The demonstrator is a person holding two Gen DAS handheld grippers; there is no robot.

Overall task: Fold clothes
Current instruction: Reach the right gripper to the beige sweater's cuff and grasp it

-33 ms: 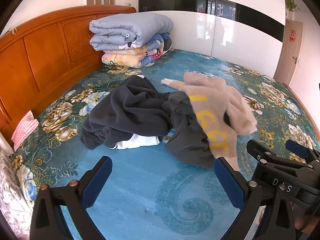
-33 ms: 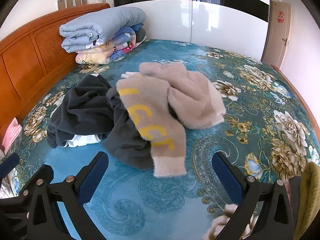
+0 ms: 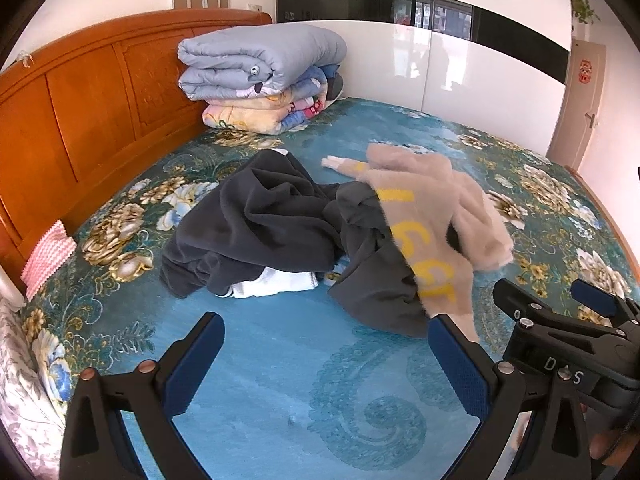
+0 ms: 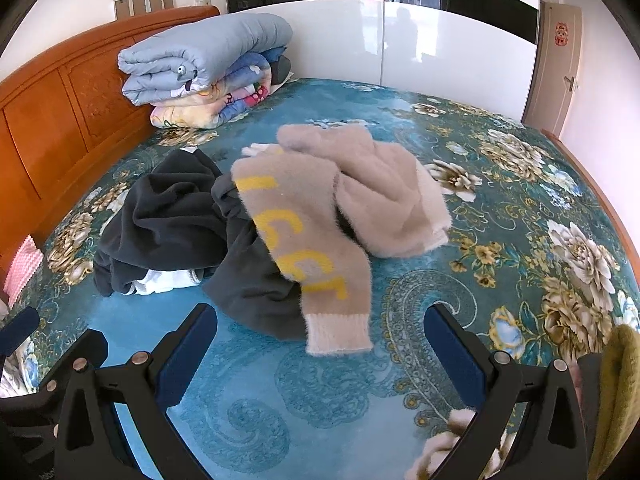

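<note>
A heap of clothes lies in the middle of the bed. A fluffy beige sweater (image 3: 432, 216) (image 4: 352, 196) with yellow letters on one sleeve lies over a dark grey garment (image 3: 272, 228) (image 4: 172, 216). A white piece (image 3: 276, 284) (image 4: 168, 280) pokes out under the dark one. My left gripper (image 3: 324, 364) is open and empty, in front of the heap. My right gripper (image 4: 320, 354) is open and empty, its gap just before the sleeve cuff (image 4: 340, 332). The right gripper also shows at the right of the left wrist view (image 3: 560, 328).
The bed has a teal floral cover (image 3: 304, 384) (image 4: 520, 208). Folded quilts (image 3: 264, 76) (image 4: 208, 68) are stacked at the back against the orange wooden headboard (image 3: 80, 112). A pink cloth (image 3: 48, 256) lies at the left edge. A white wardrobe (image 4: 420, 40) stands behind.
</note>
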